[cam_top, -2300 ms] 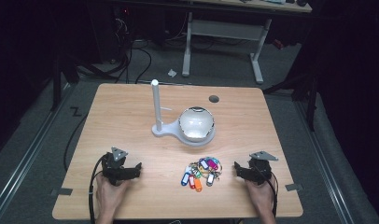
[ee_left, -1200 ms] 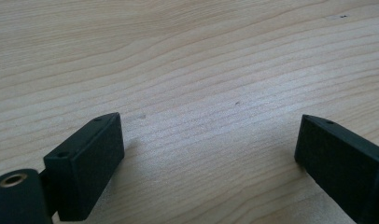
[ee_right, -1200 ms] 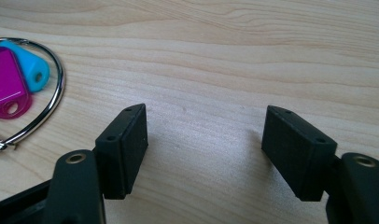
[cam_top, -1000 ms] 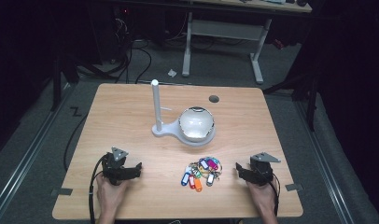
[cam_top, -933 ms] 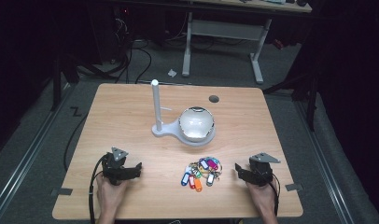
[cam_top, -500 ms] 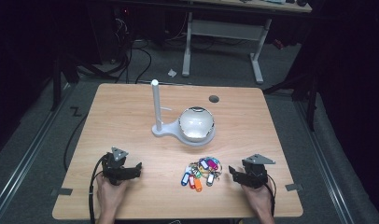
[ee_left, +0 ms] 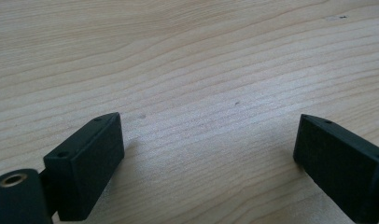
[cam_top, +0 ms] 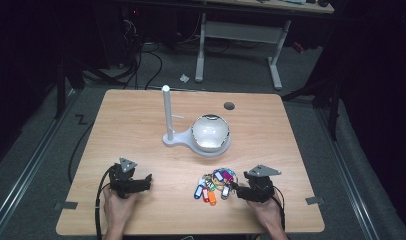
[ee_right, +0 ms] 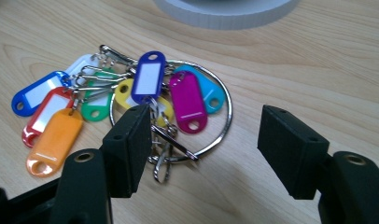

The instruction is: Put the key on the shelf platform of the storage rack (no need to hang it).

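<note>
Right claw (ee_right: 201, 135) wide over ring (ee_right: 222, 119); thin ring may slip, tags (ee_right: 54, 135) snag. Left claw (ee_left: 206, 154) wide, empty, on counter (ee_left: 187, 56).

multicoloured key tags (ee_right: 131, 93), white stand (cam_top: 169, 120), light woodgrain table (cam_top: 131, 125)

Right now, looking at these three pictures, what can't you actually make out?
- Key tags: any writing on the labels is too small, right gripper view.
- Key ring: its near-left arc is hidden behind the right gripper's left jaw.
- White stand base: cut off by the top edge there.
- Bowl: contents too small to tell, high view.
</note>
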The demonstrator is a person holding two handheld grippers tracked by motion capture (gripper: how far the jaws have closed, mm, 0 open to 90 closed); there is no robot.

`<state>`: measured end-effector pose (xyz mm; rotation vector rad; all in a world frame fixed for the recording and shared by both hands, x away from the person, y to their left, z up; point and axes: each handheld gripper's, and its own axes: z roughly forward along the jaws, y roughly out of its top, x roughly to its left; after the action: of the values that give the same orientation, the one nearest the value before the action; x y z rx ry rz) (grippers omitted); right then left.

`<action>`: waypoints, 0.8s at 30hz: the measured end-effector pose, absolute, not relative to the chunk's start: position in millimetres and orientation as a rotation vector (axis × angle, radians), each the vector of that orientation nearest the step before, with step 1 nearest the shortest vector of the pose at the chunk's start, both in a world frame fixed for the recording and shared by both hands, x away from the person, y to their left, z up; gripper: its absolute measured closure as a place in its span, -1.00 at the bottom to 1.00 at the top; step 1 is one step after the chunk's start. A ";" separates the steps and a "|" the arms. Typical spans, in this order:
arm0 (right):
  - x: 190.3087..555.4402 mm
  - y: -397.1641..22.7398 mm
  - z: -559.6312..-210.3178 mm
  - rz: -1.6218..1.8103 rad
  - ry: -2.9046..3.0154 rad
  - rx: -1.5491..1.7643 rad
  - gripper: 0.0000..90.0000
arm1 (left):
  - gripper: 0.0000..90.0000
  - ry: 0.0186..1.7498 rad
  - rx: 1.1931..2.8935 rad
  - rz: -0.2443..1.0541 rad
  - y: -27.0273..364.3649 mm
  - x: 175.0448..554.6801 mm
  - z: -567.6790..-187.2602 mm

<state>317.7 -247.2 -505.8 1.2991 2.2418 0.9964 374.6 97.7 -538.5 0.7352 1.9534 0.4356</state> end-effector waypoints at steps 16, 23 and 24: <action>335.8 -223.4 -510.2 0.991 2.315 1.246 -0.21 | -0.80 1.954 0.734 0.436 97.6 374.7 -538.5; 343.3 -217.9 -515.3 0.958 2.338 1.253 -0.19 | -0.80 1.954 0.733 0.436 97.6 374.7 -538.5; 343.8 -218.0 -515.7 0.954 2.340 1.248 -0.19 | -0.80 1.954 0.733 0.436 97.5 374.7 -538.5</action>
<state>343.8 -218.0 -515.7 1.2481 2.3398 0.9541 374.7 97.5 -538.5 0.7328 1.9544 0.4361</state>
